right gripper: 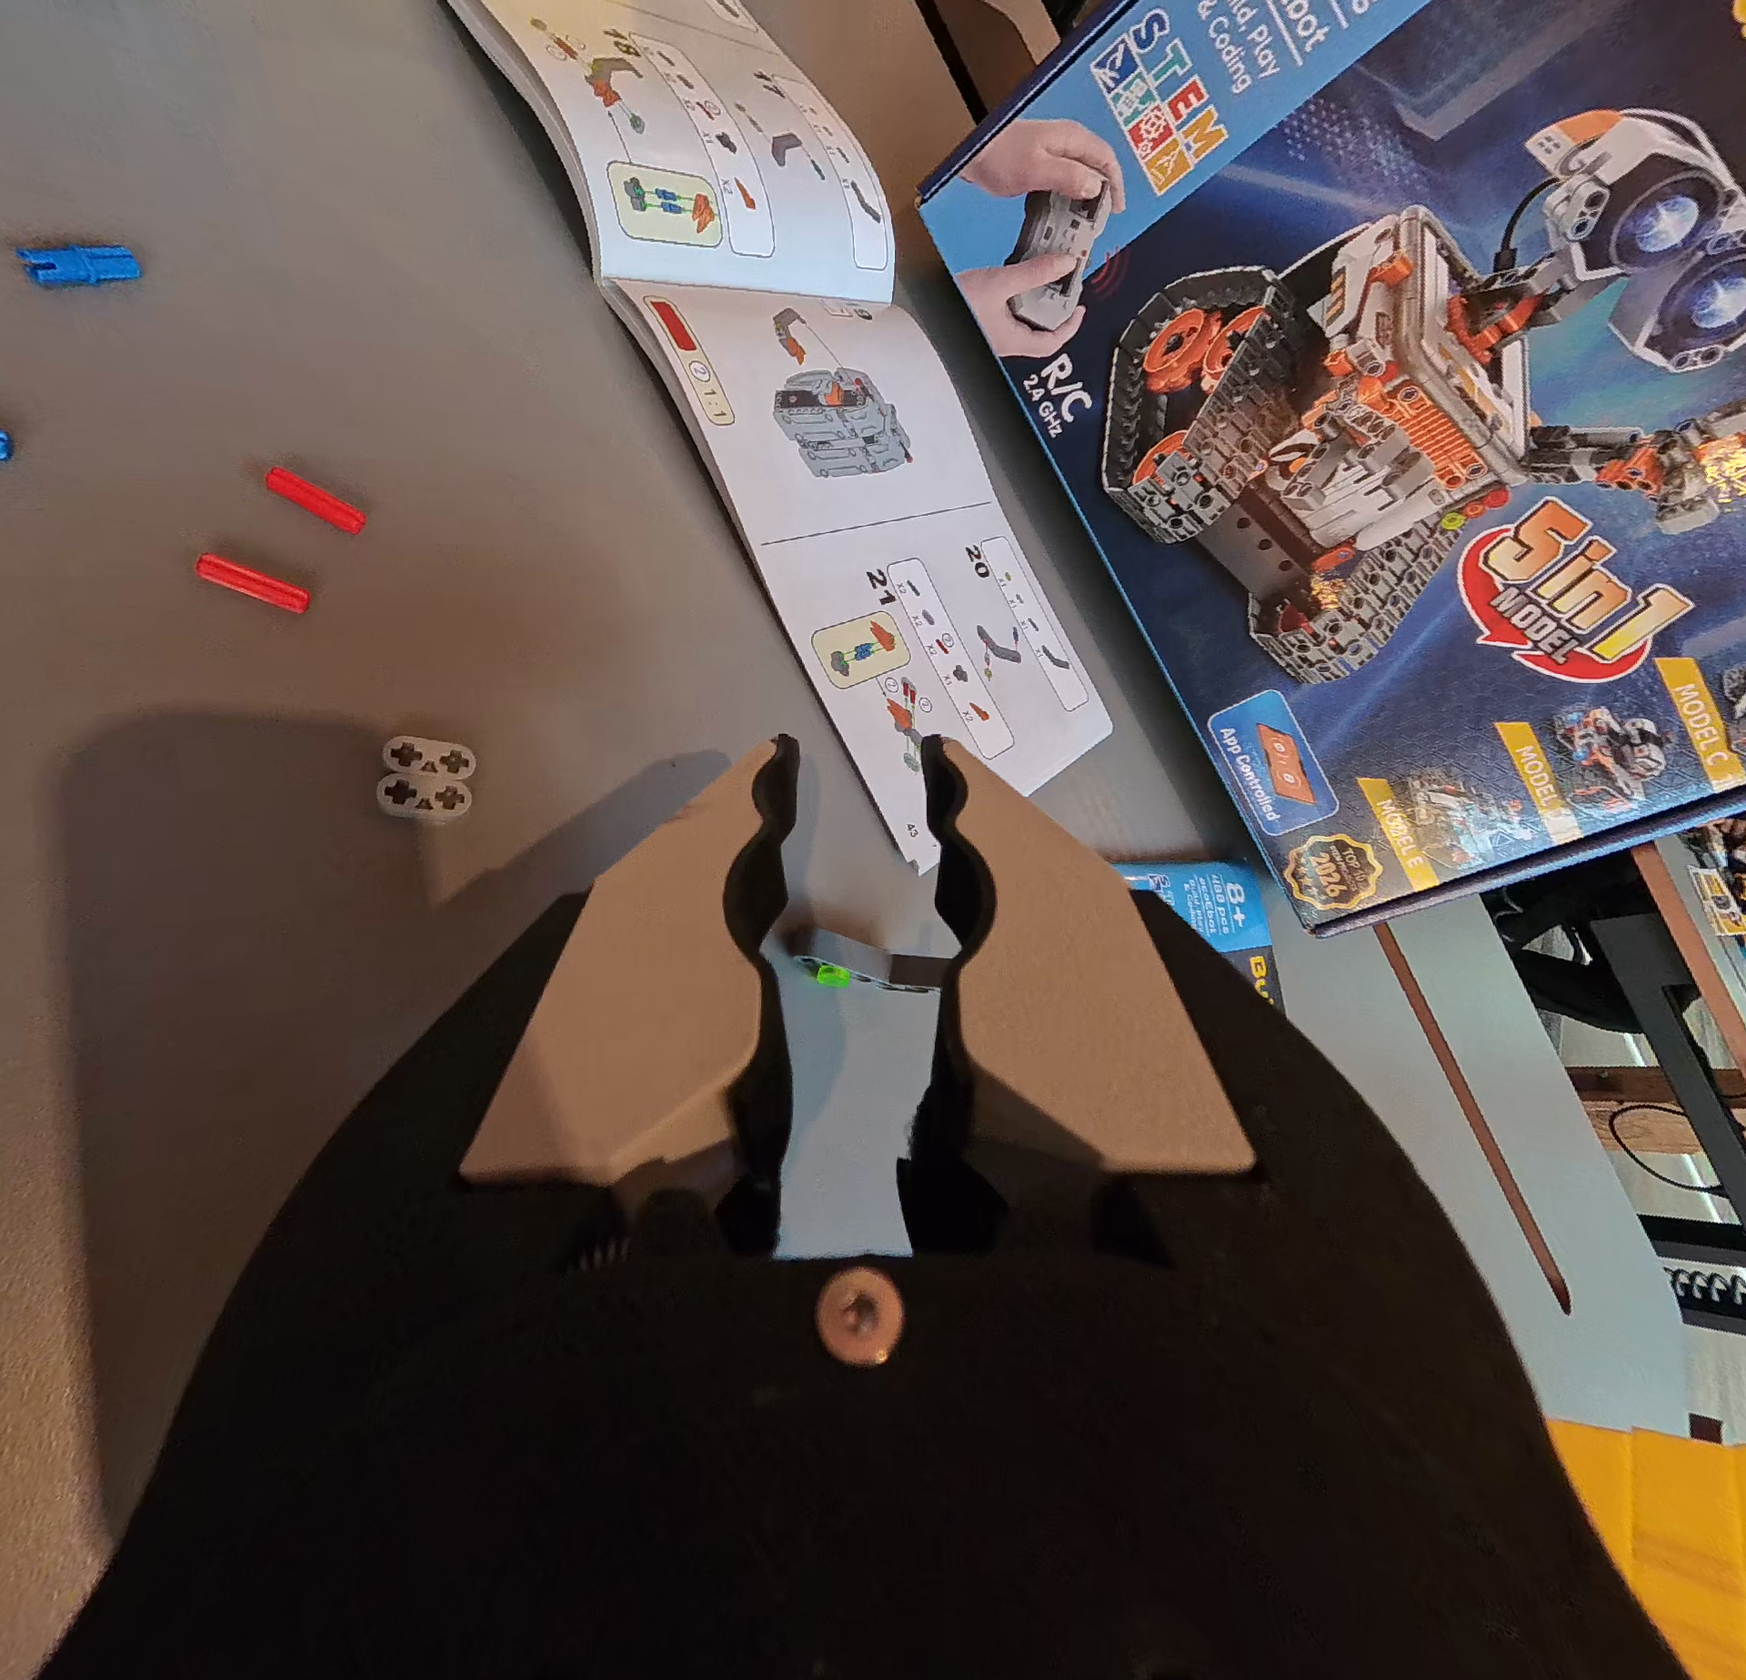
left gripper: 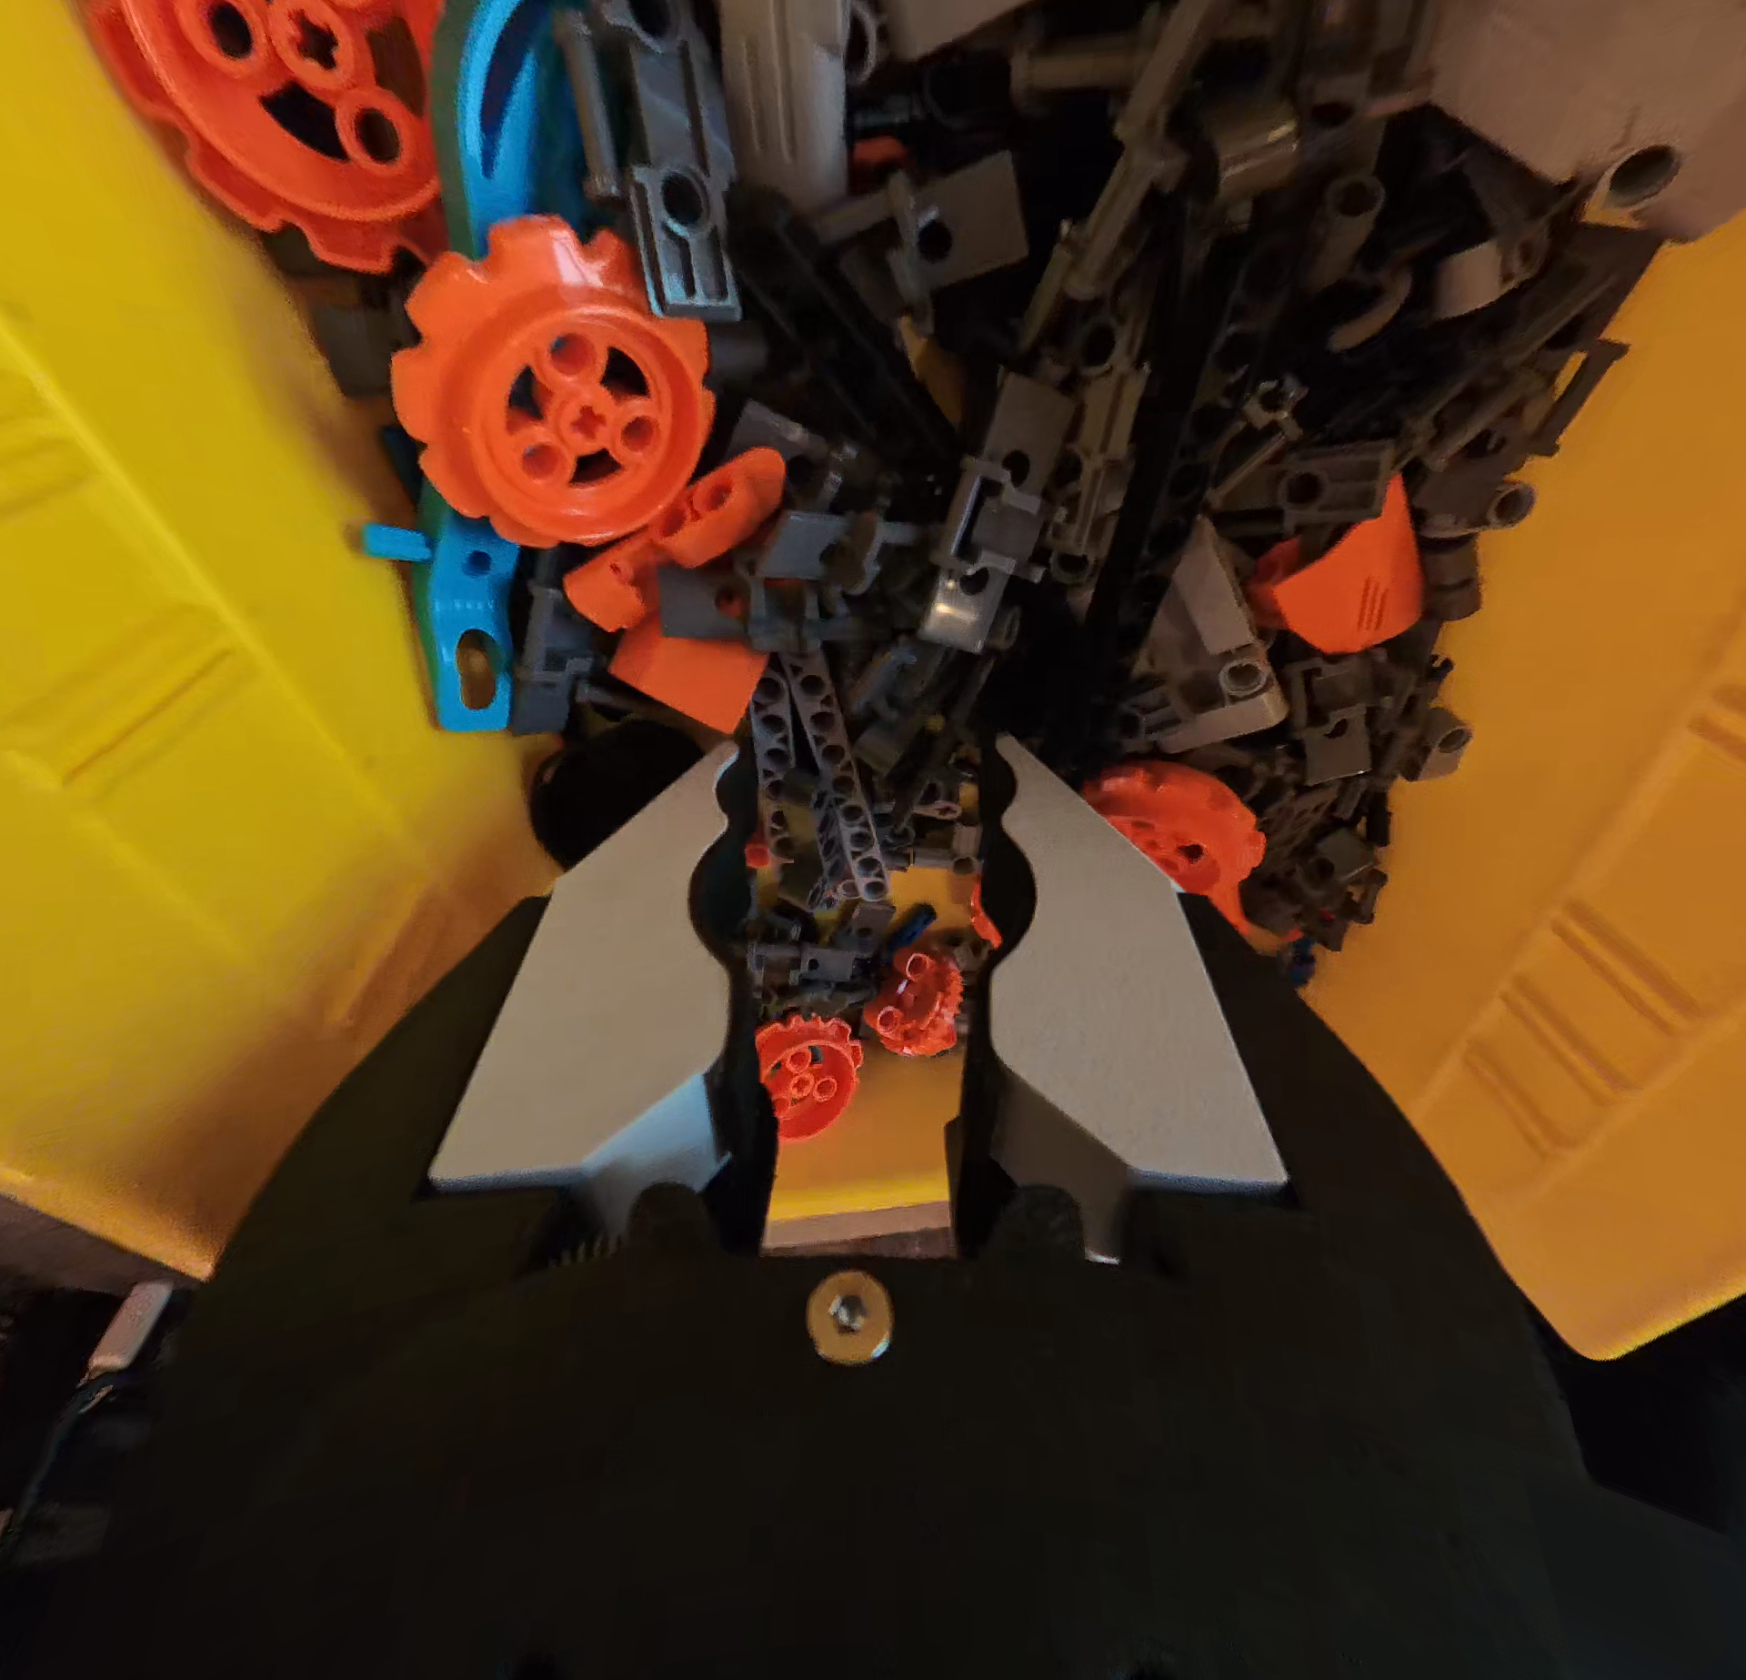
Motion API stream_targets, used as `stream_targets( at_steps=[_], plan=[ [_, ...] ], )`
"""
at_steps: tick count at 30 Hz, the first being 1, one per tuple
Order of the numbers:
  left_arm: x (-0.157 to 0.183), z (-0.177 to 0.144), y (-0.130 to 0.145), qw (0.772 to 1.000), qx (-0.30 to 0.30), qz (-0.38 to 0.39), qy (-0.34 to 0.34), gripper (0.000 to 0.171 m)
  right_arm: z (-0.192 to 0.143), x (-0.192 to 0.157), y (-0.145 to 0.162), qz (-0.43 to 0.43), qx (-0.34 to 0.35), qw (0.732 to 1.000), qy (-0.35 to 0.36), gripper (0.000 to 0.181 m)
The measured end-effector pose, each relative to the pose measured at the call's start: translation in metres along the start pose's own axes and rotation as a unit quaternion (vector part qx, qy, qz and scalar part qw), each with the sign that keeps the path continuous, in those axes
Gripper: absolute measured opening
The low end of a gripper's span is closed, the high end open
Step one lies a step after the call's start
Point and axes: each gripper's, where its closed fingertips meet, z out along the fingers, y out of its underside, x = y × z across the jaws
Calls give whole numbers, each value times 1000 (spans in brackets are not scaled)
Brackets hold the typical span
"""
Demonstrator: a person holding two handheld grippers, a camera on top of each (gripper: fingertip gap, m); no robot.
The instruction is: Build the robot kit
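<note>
My left gripper [left gripper: 864, 751] is open and empty. It hangs over a yellow bin [left gripper: 217, 690] filled with a heap of grey and black building parts [left gripper: 1068, 463]. Under its fingertips lie thin grey hole-beams [left gripper: 831, 803]. An orange toothed wheel [left gripper: 557, 387] lies to the upper left, and small orange gears [left gripper: 808, 1072] sit on the bin floor between the fingers. My right gripper [right gripper: 858, 742] is above a grey table [right gripper: 472, 406]. Its jaws are narrowed on a small grey piece with a green pin [right gripper: 841, 971], which is held in their mid notches.
An open instruction booklet [right gripper: 850, 463] lies ahead of the right gripper, with a blue product box [right gripper: 1398, 425] to its right. Two red pins [right gripper: 283, 538], two light grey connectors [right gripper: 427, 777] and a blue pin [right gripper: 80, 264] lie on the table at left. The grippers' ends are close to 50 cm from one another.
</note>
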Motion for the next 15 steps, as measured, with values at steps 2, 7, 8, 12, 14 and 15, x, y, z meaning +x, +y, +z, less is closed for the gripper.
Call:
stream_targets(
  at_steps=[2, 7, 8, 12, 14, 15],
  plan=[
    [0, 1, 12, 1000, -23, 2, -2, 37, 0, 0, -1, 0, 1, 1000, -1, 26],
    [-5, -5, 37, 999, -41, -17, 20, 21, -1, -1, -1, -1, 2, 1000, -2, 26],
    [-6, -8, 41, 999, -38, -21, 24, 21, -1, -1, -1, -2, 2, 1000, -2, 26],
    [-7, -22, 55, 998, -16, -41, 41, 21, 0, -2, -1, -3, 2, 1000, -5, 26],
    [-9, -28, 63, 998, -12, -50, 32, 15, 0, -3, -1, -4, 0, 1000, -5, 27],
    [-12, -30, 67, 998, -13, -57, 25, 15, 1, -3, -1, -4, 0, 1000, -6, 27]
  ],
)
